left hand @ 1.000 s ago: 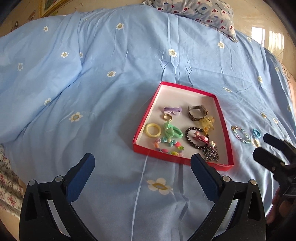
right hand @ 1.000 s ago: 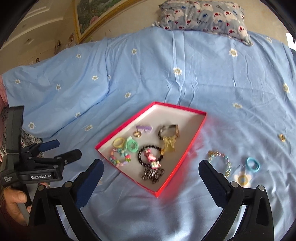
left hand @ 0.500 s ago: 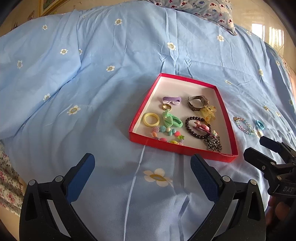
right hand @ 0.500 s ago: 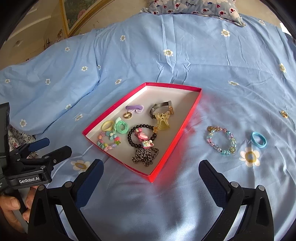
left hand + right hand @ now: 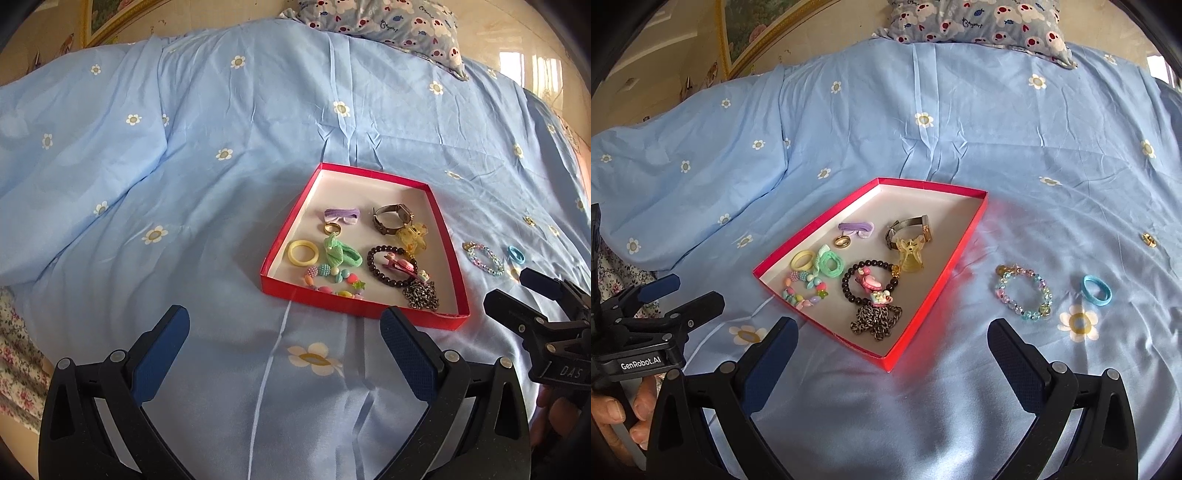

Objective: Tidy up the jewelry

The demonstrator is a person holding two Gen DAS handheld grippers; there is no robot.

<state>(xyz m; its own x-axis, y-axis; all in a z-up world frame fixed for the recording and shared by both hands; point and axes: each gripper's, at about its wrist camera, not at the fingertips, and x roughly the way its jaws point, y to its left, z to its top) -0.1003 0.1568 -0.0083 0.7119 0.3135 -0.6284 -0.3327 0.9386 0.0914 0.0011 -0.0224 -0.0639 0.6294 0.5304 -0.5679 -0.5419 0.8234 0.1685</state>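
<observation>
both of my claws hang above the blue bedspread [image 5: 923, 406], splayed wide with nothing between the pads. the right gripper [image 5: 892, 349] has its left finger just short of the near corner of the red tray [image 5: 934, 295]; the left gripper [image 5: 284, 338] sits a little back from the tray's near wall, its right finger overlapping that wall in its own view.

closest ahead of the right claw, slightly right of its right finger, lies the pastel bead bracelet [image 5: 1023, 293] flat on the cloth. i judge it light and floppy: beads on a cord, hard and slick each by each, so a pinch across one side of the loop should carry it, the rest dangling. pressing into soft bedding may snag fabric, so i'd come in shallow. just beyond to the right is the blue hair tie [image 5: 1096, 290], soft and springy, easy to squeeze anywhere on its band. farther right again, well apart, a small gold piece [image 5: 1148, 239] rests on the sheet; tiny and hard, likely to slip or sink into a crease, too small to tell what it is.

inside the tray, ahead and left of the right claw, the chain [image 5: 877, 321], dark bead bracelet [image 5: 870, 282], watch [image 5: 908, 230] and other bits are already gathered.
</observation>
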